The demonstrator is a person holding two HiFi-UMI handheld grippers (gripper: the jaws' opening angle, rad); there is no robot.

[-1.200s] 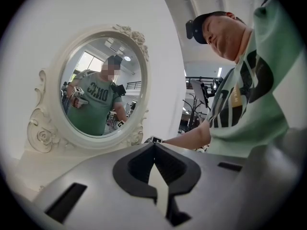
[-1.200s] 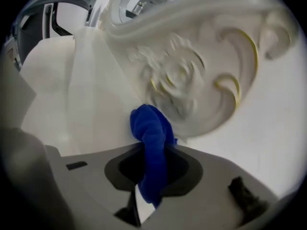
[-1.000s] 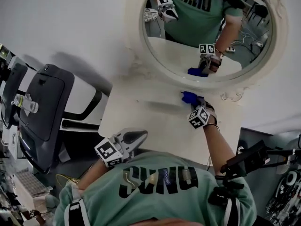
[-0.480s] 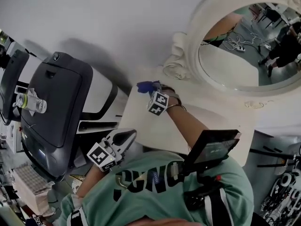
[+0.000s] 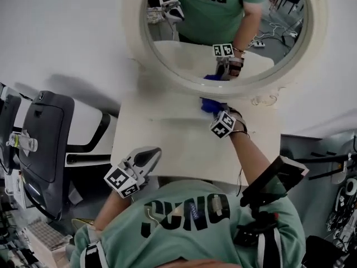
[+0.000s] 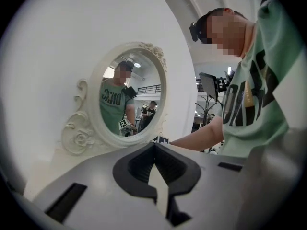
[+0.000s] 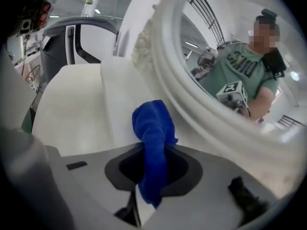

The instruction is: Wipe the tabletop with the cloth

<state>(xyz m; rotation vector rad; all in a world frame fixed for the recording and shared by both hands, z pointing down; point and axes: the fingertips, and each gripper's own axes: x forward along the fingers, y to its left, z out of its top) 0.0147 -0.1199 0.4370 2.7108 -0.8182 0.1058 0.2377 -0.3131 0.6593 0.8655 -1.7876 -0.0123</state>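
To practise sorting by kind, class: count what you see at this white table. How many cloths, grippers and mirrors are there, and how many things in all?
Cloths: 1 (blue cloth)
Grippers: 2 (left gripper, right gripper)
Mirrors: 1 (oval mirror)
Total: 4

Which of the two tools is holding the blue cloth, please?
The right tool, clamping the blue cloth by the mirror; the left tool holds nothing.
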